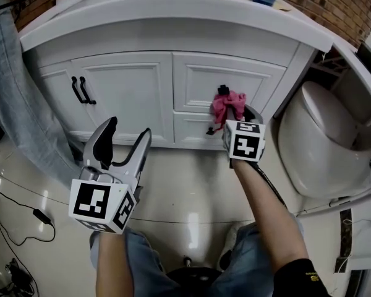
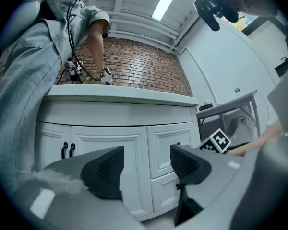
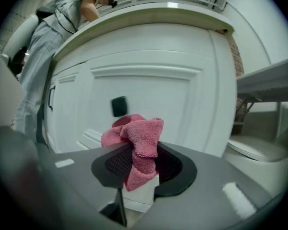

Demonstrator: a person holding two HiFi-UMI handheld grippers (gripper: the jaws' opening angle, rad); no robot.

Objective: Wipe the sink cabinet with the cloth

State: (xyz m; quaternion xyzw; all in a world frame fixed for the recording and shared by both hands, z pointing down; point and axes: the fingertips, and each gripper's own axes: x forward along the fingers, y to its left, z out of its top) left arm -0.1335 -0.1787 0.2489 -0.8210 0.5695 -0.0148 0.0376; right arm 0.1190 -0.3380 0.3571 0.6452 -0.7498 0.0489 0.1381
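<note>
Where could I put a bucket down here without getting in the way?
The tiled floor between the cabinet and the person's legs looks bare. Crowded spots: cables on the floor at left, the toilet close on the right, and the right gripper holding the cloth by the drawers.

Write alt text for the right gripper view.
The right gripper is shut on a bunched pink cloth, close in front of the sink cabinet's white drawer front, near its dark knob. A toilet shows at the right edge.
</note>
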